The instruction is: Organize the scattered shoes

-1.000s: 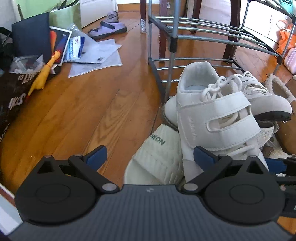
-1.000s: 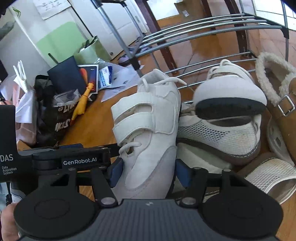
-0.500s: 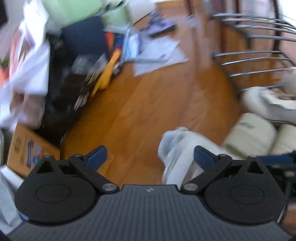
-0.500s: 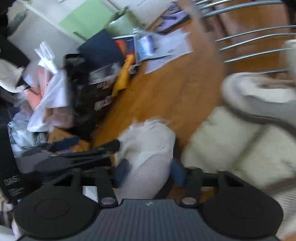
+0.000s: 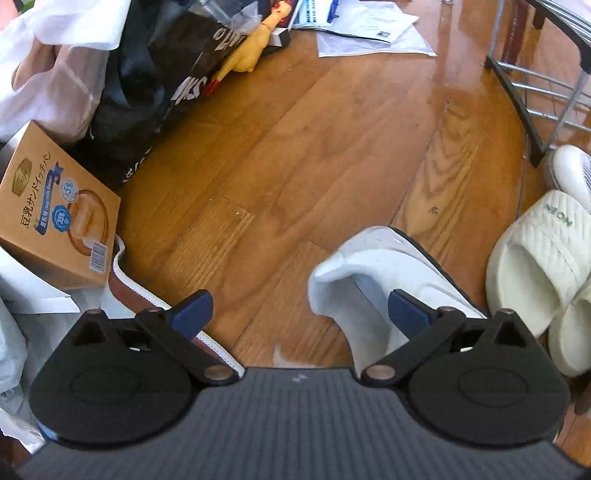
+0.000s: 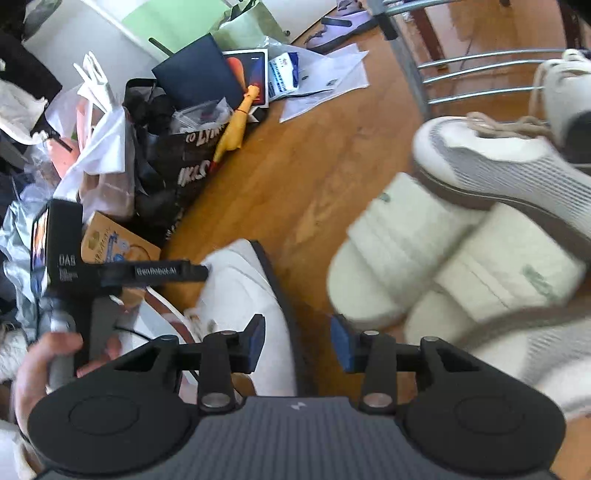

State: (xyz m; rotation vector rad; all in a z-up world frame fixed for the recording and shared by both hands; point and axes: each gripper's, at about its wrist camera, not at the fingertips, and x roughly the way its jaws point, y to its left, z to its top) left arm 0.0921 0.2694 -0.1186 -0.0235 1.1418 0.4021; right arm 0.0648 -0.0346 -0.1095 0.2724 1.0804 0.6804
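two sets of blue-padded fingers show here. the left gripper (image 5: pixel 299 312) stands wide open; its right finger (image 5: pixel 406 312) sits inside the collar of the white sneaker (image 5: pixel 373 273), the left finger over bare wooden floor (image 5: pixel 295 147), so nothing is clamped. the right gripper (image 6: pixel 297 341) has just been opening and its fingers stand partly apart; its left finger (image 6: pixel 256 338) lies against the same white sneaker (image 6: pixel 251 295), whose dark sole edge runs through the gap, while the right pad looks clear of it, so no grip shows. the sneaker rests on the floor at the near side, left of a pair of cream slides (image 6: pixel 424 251). a grey mesh sneaker (image 6: pixel 509 166) lies across the far end of the slides, beside the metal shoe rack (image 6: pixel 480 77). to the left, a hand (image 6: pixel 40 365) holds the left gripper's handle. further left sit a tan box (image 5: pixel 55 206), a black bag (image 5: pixel 155 85), a yellow rubber chicken (image 5: pixel 247 55) and papers (image 5: pixel 369 29).
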